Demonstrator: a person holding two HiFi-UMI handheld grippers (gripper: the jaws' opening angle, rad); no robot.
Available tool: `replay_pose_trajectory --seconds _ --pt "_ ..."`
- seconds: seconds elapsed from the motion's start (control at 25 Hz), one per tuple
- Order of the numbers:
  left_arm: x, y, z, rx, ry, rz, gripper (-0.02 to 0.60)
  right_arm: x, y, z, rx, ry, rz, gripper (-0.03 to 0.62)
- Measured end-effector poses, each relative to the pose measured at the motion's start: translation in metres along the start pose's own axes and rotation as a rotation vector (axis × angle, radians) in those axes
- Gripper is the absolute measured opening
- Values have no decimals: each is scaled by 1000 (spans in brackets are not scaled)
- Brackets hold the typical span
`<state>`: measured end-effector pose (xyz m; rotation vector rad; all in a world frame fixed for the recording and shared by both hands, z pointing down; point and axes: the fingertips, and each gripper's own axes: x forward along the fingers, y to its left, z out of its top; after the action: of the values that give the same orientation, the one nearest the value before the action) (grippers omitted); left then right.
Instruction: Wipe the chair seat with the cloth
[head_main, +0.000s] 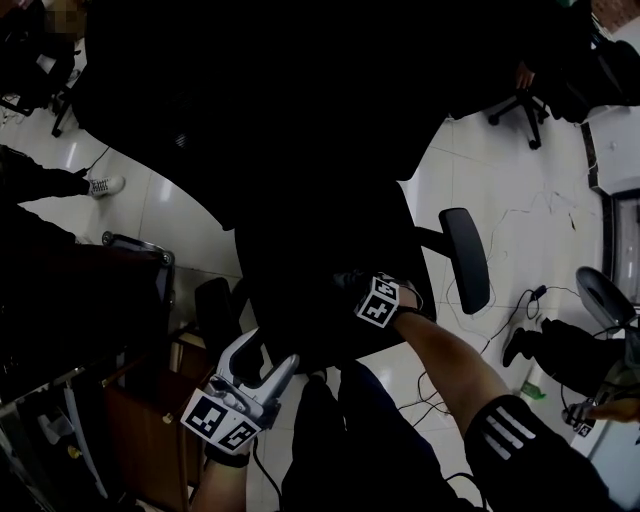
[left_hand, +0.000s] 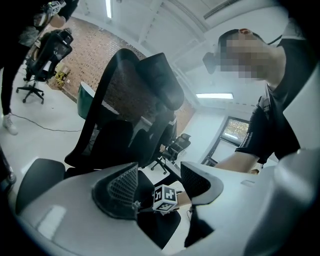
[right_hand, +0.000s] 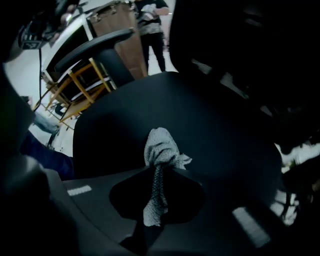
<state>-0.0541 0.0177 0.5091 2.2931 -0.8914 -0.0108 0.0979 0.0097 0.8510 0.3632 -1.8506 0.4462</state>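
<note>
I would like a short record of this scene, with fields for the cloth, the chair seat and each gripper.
cloth: grey, bunched up
chair seat: black, just beyond the cloth
right gripper: shut on the cloth
left gripper: open, nothing between its jaws
cloth touching chair seat: cannot tell

We are holding the grey, crumpled cloth (right_hand: 161, 148) bunched in the jaws of the right gripper (right_hand: 158, 172), its wad lying against the broad black seat (right_hand: 220, 135).
</note>
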Motion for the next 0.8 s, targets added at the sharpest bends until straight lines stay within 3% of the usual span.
replay_pose_trajectory --seconds 0.2,0.44,0.56,0.8 --pt "5 -16 1 5 3 -30 290 -38 -52 -67 176 49 -114 31" --pt "0 -17 7 18 2 -28 290 -44 -54 -49 208 46 -162 31" --pt "-7 -11 6 16 3 -14 290 -38 -11 -4 169 -45 -86 31" --pt "-20 11 9 23 2 38 290 -7 144 115 -22 -201 169 31"
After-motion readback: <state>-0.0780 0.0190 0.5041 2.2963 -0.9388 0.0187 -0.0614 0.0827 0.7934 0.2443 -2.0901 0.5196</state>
